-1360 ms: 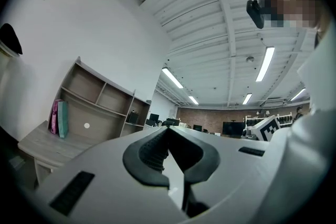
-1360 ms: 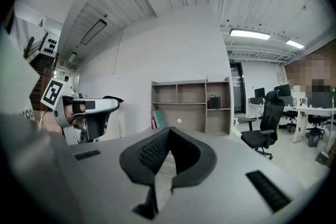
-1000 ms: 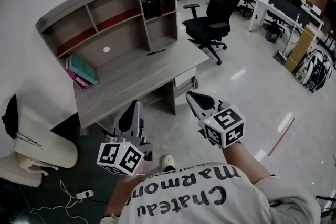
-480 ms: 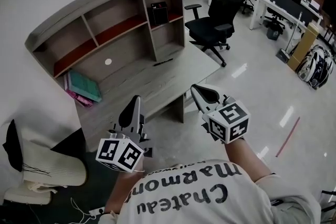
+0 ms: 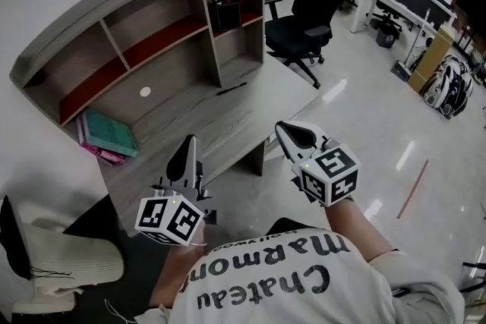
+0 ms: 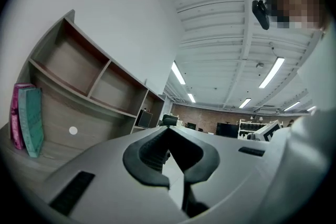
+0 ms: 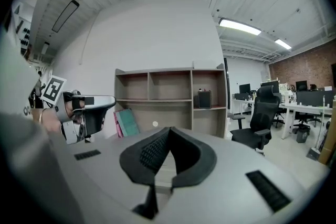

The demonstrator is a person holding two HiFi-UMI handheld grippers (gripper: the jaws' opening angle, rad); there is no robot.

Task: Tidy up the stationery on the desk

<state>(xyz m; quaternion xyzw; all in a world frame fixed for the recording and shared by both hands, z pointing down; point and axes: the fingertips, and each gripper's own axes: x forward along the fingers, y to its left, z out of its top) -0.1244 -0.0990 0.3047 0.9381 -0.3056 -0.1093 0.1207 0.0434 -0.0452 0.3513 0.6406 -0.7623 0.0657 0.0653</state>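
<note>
Head view: left tongs (image 5: 190, 142) and right tongs (image 5: 282, 130), both closed on nothing, are hovering short of the table (image 5: 190, 125), where a hasty closed-tip nudge could send the mid-frame pen (image 5: 231, 89) rolling off.

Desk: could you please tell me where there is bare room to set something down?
The desk is bare between the books at its left and the pen at its right; a black box crowds the upper right shelf.
</note>
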